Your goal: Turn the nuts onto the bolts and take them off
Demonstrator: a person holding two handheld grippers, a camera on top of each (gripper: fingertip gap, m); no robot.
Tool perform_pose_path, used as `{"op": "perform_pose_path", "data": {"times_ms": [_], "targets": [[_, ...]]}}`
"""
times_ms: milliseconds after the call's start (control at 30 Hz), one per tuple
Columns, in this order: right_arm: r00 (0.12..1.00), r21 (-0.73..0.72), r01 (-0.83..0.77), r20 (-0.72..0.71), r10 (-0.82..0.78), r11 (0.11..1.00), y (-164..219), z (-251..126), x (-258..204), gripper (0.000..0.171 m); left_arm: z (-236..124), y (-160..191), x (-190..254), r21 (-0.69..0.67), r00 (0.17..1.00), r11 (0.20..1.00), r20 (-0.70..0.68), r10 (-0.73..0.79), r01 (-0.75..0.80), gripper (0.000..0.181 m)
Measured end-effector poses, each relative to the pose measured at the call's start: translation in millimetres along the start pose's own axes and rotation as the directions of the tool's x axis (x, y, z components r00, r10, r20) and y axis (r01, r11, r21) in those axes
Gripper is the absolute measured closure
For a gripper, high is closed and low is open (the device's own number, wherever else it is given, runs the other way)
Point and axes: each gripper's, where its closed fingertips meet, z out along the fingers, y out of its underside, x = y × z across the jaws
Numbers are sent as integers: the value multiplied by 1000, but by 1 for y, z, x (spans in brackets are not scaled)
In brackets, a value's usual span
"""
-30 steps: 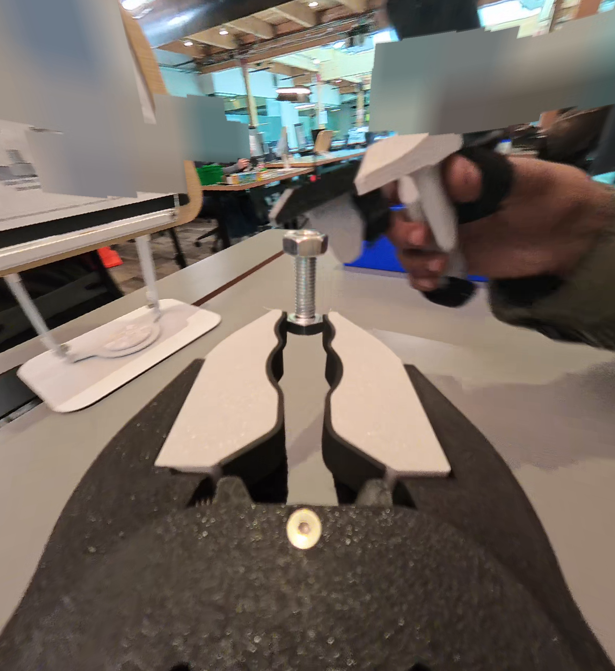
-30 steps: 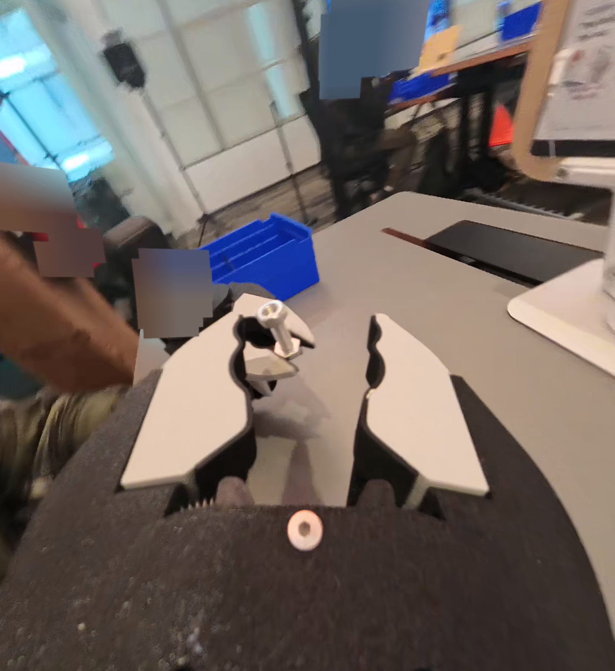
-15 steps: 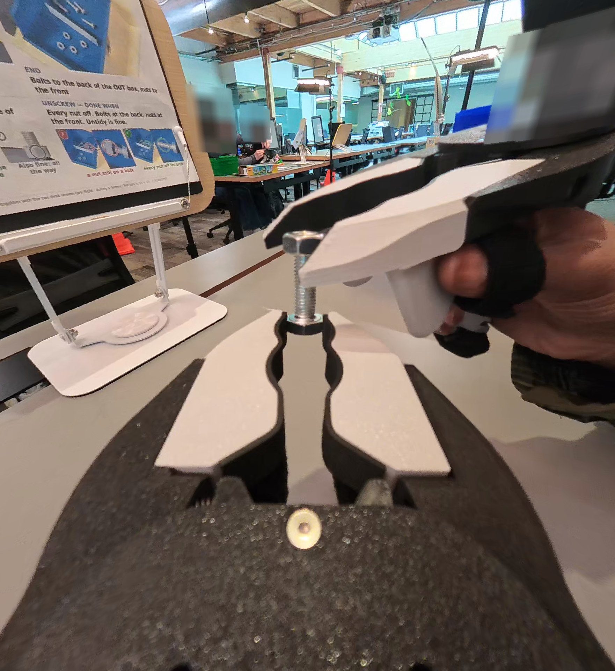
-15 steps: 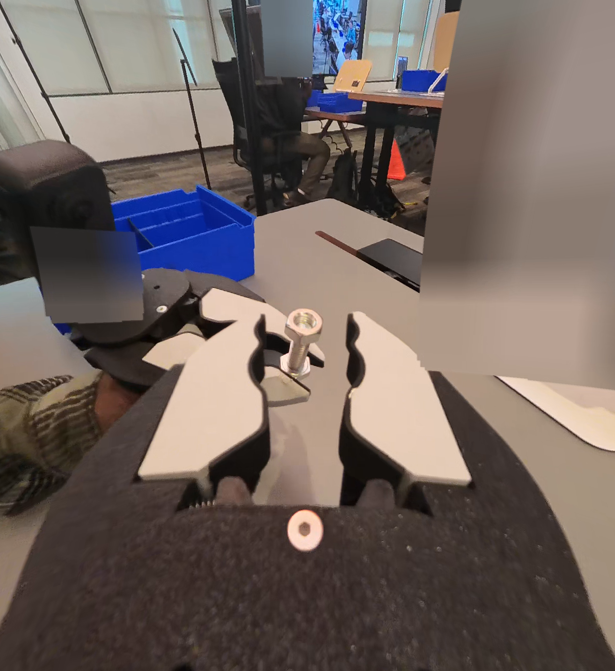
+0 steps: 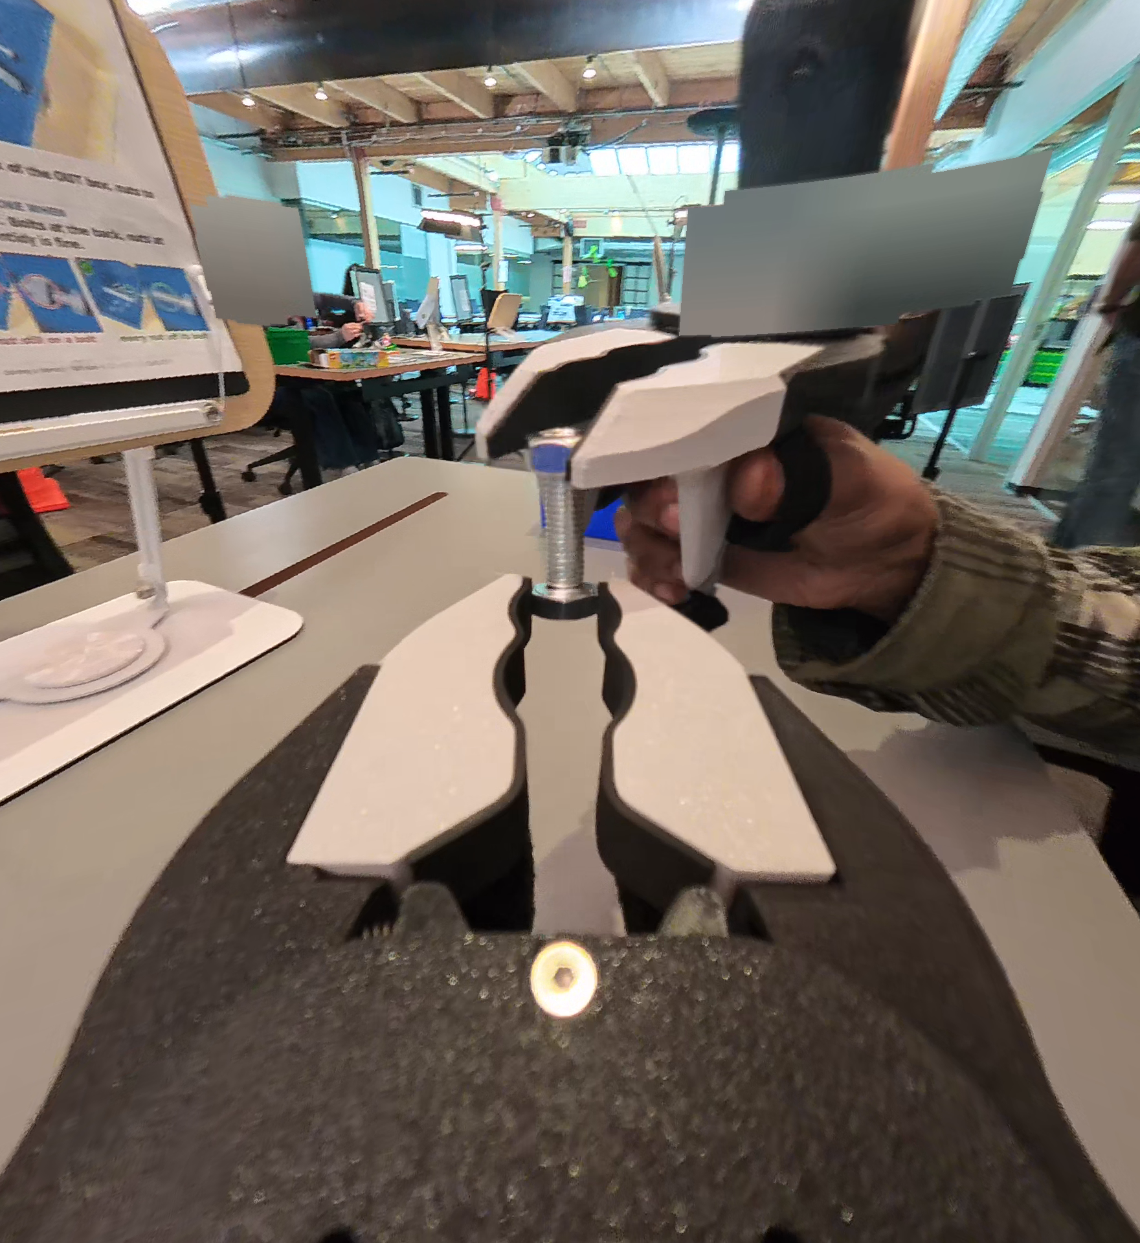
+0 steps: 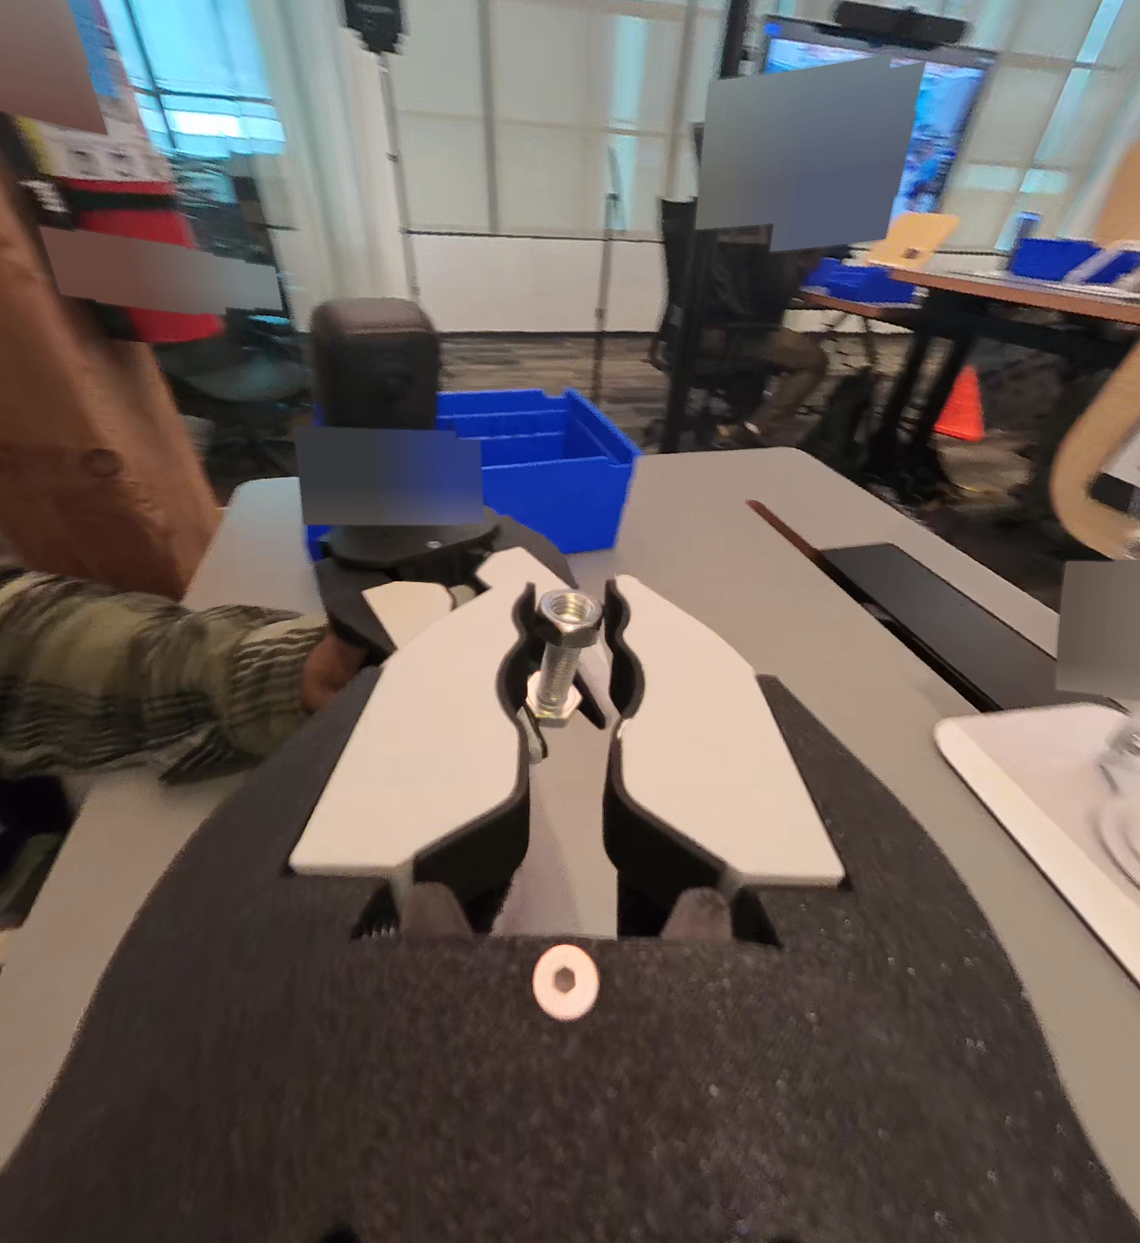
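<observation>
Grey tabletop (image 5: 419, 511) is occupying the foreground of an open-plan office, with desks and exposed ceiling beams lying beyond in the left wrist view. At the left of that view, a white stand base (image 5: 109, 672) is resting on the table and carrying a printed instruction sheet (image 5: 49, 222) on a wooden backing board.

A steel bolt (image 5: 563, 531) is standing upright, head downward, at the tips of the left gripper (image 5: 563, 609). That gripper's white fingers (image 5: 432, 733) are closing in on the hexagonal bolt head (image 5: 563, 592), clamping it at the very tips just above the table.

A nut (image 6: 567, 613) is sitting at the upper end of the threaded shank, its threaded bore facing up in the right wrist view. The right gripper (image 6: 568, 605) is coming in from above and to the right, with its fingers (image 6: 681, 733) lying on either side of the nut. Its jaws are standing narrow about the nut; whether the pads are actually pressing on it cannot be told. A hand (image 5: 816, 531) in a plaid sleeve is working the right gripper's trigger handle.

Behind the left gripper, a blue compartmented bin (image 6: 547, 471) is sitting on the table. A black flat panel (image 6: 917, 605) is lying on the table to the right of it, near the stand base.
</observation>
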Motion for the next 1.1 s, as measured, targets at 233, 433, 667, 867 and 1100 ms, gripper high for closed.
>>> {"op": "perform_pose_path", "data": {"times_ms": [233,433,667,867,1100], "targets": [[921,15,-12,389,6,1000,-3,-15,-21,152,3,-3,23,20,987,999,-161,-25,28,163],[815,34,-16,579,-7,999,-2,-24,-34,152,6,-2,36,15,973,1000,-230,-20,25,163],[812,40,-7,584,-18,999,3,-21,-30,146,9,3,31,-11,983,1000,-186,-6,4,163],[880,19,-52,473,37,998,2,-16,-19,110,10,5,24,-25,992,1000,-128,15,-19,163],[944,123,-147,-278,177,981,-5,-35,30,87,4,9,-9,-52,995,998,98,34,-29,163]]}}
